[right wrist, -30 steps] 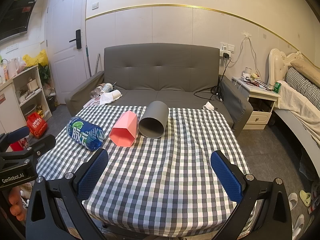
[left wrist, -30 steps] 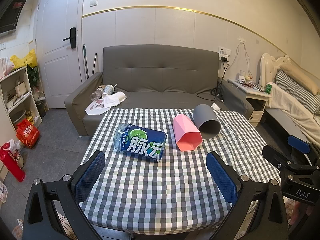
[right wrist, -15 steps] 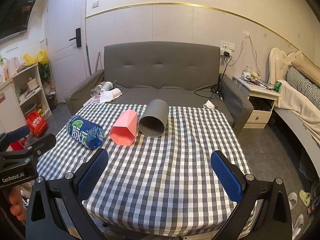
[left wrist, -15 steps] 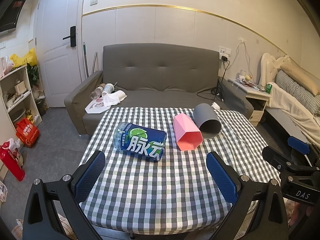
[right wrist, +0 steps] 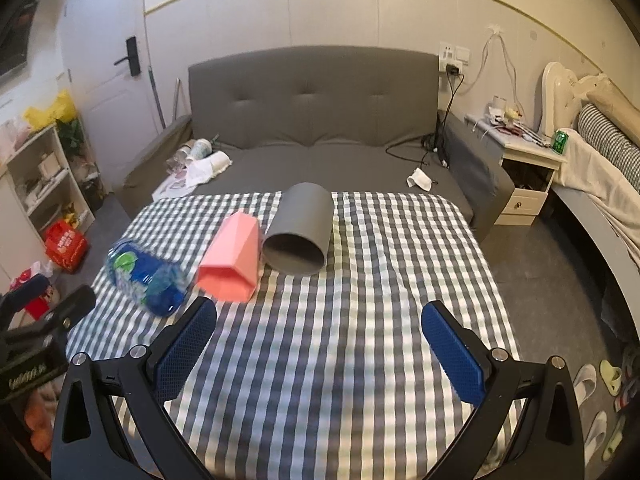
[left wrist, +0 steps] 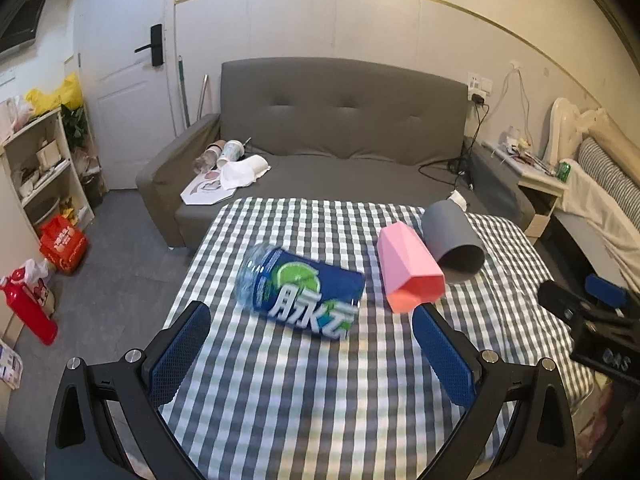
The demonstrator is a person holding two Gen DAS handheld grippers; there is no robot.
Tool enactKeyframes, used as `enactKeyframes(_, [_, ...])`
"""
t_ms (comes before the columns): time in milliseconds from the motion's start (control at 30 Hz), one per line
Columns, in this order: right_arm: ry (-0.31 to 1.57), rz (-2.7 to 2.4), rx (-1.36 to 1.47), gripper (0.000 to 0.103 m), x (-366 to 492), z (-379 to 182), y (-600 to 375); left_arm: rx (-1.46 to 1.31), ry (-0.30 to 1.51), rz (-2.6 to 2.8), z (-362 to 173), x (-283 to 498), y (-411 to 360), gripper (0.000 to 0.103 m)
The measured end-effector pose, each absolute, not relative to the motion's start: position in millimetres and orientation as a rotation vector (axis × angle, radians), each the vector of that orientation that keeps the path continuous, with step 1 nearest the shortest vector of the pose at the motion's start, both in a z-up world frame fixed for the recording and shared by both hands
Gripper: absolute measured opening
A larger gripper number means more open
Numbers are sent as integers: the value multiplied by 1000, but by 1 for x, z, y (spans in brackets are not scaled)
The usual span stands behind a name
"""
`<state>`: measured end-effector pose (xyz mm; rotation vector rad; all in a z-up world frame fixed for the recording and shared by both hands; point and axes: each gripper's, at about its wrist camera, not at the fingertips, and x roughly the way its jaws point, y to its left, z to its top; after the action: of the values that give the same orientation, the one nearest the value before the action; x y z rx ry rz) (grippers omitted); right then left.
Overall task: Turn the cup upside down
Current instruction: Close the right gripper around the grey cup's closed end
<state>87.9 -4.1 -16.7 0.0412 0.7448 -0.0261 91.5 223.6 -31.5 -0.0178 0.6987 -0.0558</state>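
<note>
Three cups lie on their sides on the checked tablecloth (left wrist: 304,392): a blue labelled plastic cup (left wrist: 302,294), a pink faceted cup (left wrist: 408,268) and a grey round cup (left wrist: 452,238), mouths facing me. In the right wrist view the blue cup (right wrist: 146,280) is left, the pink cup (right wrist: 234,258) in the middle and the grey cup (right wrist: 302,230) right of it. My left gripper (left wrist: 312,348) is open and empty, just short of the blue cup. My right gripper (right wrist: 320,344) is open and empty, short of the pink and grey cups.
A grey sofa (left wrist: 340,136) with cups and papers stands behind the table. A shelf (left wrist: 36,168) and red bags are at the left. A nightstand (right wrist: 528,160) and a bed (right wrist: 600,168) are at the right. The other gripper's body (left wrist: 592,332) shows at the table's right edge.
Both grippers have moved forward toward the cups, which now look larger and closer. Both stay open. The cups have not moved.
</note>
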Motion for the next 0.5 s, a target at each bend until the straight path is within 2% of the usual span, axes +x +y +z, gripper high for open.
enactKeyframes(500, [918, -47, 81, 103, 234, -70, 8, -62, 774, -54, -57, 168, 230, 103])
